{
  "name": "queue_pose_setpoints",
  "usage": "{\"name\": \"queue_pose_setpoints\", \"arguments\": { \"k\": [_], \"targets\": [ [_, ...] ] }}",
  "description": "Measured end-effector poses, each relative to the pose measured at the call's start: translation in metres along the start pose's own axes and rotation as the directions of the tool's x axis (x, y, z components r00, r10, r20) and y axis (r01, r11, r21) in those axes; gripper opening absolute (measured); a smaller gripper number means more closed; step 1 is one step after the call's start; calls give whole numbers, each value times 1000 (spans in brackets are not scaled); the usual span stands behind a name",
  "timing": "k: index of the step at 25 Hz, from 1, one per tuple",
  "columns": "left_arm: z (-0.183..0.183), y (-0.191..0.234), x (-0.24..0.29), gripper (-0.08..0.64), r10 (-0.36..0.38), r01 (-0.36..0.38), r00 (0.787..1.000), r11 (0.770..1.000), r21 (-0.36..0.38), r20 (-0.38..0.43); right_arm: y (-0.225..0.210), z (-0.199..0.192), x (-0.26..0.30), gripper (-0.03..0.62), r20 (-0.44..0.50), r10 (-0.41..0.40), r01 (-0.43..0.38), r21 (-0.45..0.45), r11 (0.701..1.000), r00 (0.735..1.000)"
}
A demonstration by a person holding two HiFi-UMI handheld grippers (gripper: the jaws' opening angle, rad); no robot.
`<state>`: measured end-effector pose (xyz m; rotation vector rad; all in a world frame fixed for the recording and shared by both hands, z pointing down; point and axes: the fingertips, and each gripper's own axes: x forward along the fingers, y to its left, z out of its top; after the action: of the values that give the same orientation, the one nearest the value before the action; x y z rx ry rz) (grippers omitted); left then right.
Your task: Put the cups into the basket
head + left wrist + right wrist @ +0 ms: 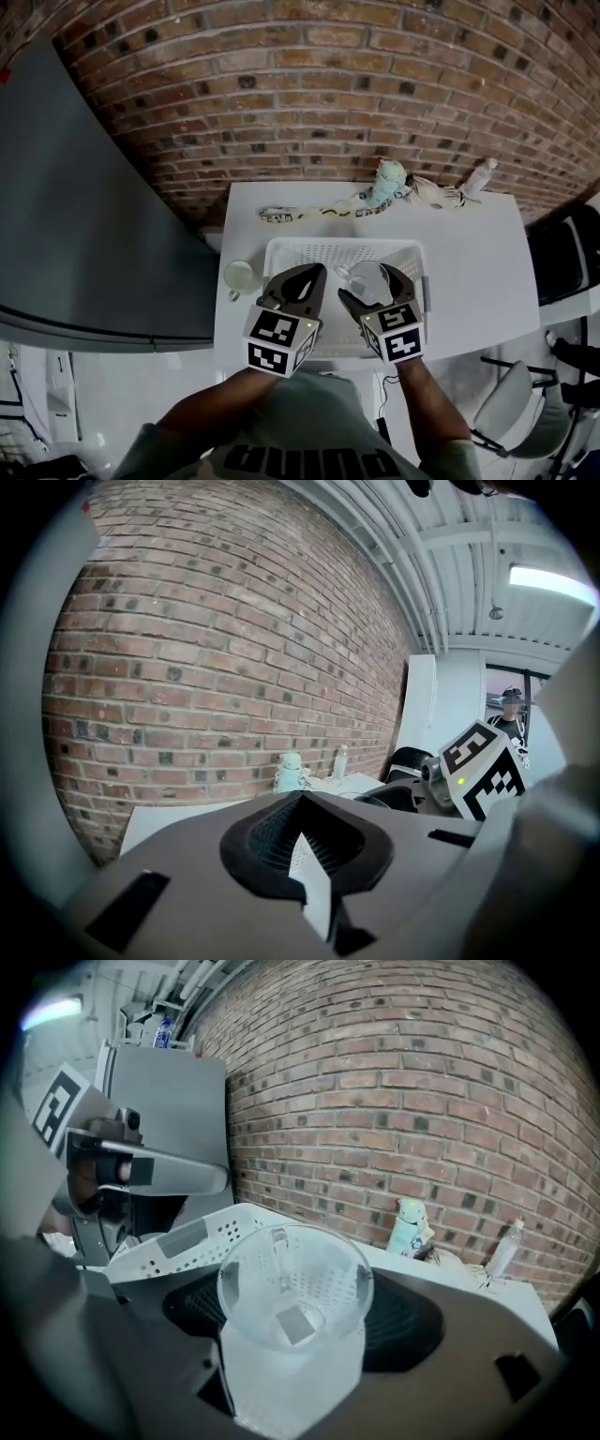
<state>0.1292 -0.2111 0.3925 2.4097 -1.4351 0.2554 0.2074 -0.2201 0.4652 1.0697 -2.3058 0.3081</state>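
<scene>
A white perforated basket (405, 251) stands mid-table. My right gripper (370, 284) hangs over its right half, shut on a clear plastic cup (368, 278). In the right gripper view that cup (295, 1288) sits upright between the jaws, mouth up, above the basket's rim (187, 1237). A pale cup (240, 276) stands on the table just left of the basket. My left gripper (312, 277) hovers over the basket's left half. In the left gripper view its jaws (305, 855) are shut with nothing between them.
Along the table's back edge by the brick wall lie a pale green toy (389, 178), a patterned strap (309, 214), a cloth and a small plastic bottle (478, 176). A grey panel (84, 234) stands at the left, and a dark chair (562, 253) at the right.
</scene>
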Motion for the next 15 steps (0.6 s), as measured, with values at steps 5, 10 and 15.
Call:
{"name": "queue_pose_setpoints", "arguments": {
  "k": [5, 10, 15],
  "targets": [
    [-10, 1, 22, 3, 2, -2, 1000, 1000, -1, -29, -7, -15, 15, 399, -45, 22, -22, 9, 1000, 999],
    [-26, 9, 40, 3, 10, -12, 996, 1000, -18, -85, -14, -26, 31, 399, -102, 41, -40, 8, 999, 994],
    [-43, 14, 53, 3, 7, -11, 990, 1000, -29, -138, -17, -38, 46, 399, -157, 71, -72, -3, 997, 985]
  ]
}}
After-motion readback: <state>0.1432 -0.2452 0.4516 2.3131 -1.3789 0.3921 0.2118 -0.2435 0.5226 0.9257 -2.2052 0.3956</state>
